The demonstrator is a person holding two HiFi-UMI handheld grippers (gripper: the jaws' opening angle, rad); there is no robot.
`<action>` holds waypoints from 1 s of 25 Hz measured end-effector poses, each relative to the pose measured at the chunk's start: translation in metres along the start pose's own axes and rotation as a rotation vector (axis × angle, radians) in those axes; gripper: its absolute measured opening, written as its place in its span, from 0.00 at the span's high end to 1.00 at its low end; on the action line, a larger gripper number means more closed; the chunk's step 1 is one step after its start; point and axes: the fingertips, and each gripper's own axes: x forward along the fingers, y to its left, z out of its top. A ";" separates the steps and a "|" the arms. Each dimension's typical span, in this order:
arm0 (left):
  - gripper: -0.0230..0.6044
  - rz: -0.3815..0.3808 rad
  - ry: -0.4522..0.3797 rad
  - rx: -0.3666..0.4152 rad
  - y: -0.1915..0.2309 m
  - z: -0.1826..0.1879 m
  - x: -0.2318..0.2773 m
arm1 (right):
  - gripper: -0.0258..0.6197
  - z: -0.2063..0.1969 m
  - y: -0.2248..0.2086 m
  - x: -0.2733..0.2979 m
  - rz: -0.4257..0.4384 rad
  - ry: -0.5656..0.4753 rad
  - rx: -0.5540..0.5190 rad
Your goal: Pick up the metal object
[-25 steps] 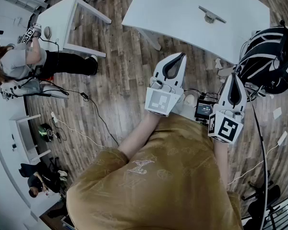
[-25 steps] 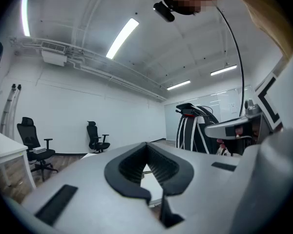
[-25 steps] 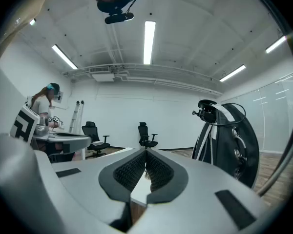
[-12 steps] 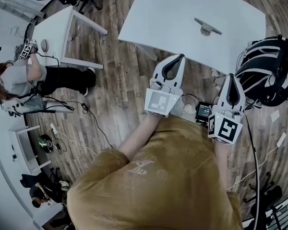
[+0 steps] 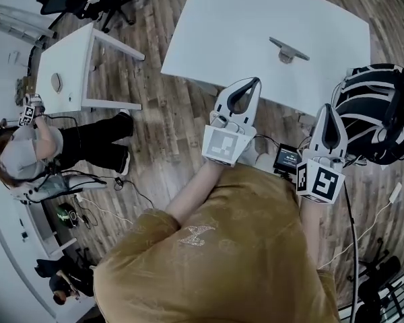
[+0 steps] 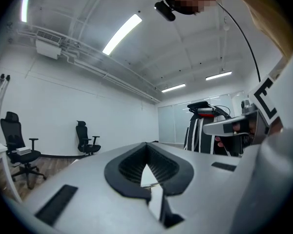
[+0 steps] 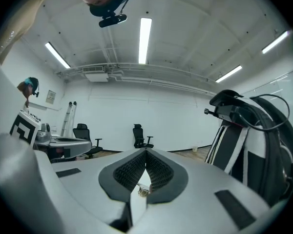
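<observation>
No legible words, numbers or brand names anywhere. Only coded black-and-white squares on the cubes (image 5: pixel 223 145) of the left tool (image 5: pixel 253 82) and right tool (image 5: pixel 326 108). Faint emblem (image 5: pixel 192 235) on the shirt (image 5: pixel 242 274) at 6 o'clock, unreadable.

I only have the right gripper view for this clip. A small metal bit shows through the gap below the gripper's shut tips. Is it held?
Observer: No. The head view shows the metal object lying on the white table, well ahead of the right gripper.
Operator: Where does the left gripper point?
Observer: The left gripper points at the table too, its tip at the near edge, short of the object.
Operator: Is it shut?
Observer: Yes. The left gripper view shows its jaws tip to tip with nothing between them.
</observation>
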 end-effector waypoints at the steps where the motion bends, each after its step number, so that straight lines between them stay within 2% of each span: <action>1: 0.96 -0.007 0.007 0.000 0.003 -0.002 0.003 | 0.95 -0.002 -0.001 0.003 -0.010 0.003 -0.009; 5: 0.96 -0.025 0.038 0.020 0.011 -0.012 0.017 | 0.95 -0.008 -0.006 0.015 -0.047 0.025 -0.028; 11: 0.96 -0.040 0.041 0.070 0.008 -0.019 0.059 | 0.95 -0.010 -0.015 0.040 -0.043 0.030 -0.037; 19: 0.96 -0.032 0.028 0.051 0.024 -0.016 0.110 | 0.95 -0.006 -0.029 0.097 -0.012 0.019 -0.047; 22: 0.96 -0.035 0.050 0.079 0.028 -0.022 0.125 | 0.95 -0.008 -0.036 0.113 -0.005 0.021 -0.035; 25: 0.96 -0.037 0.033 0.031 0.030 -0.019 0.138 | 0.95 -0.006 -0.039 0.129 0.023 0.007 -0.019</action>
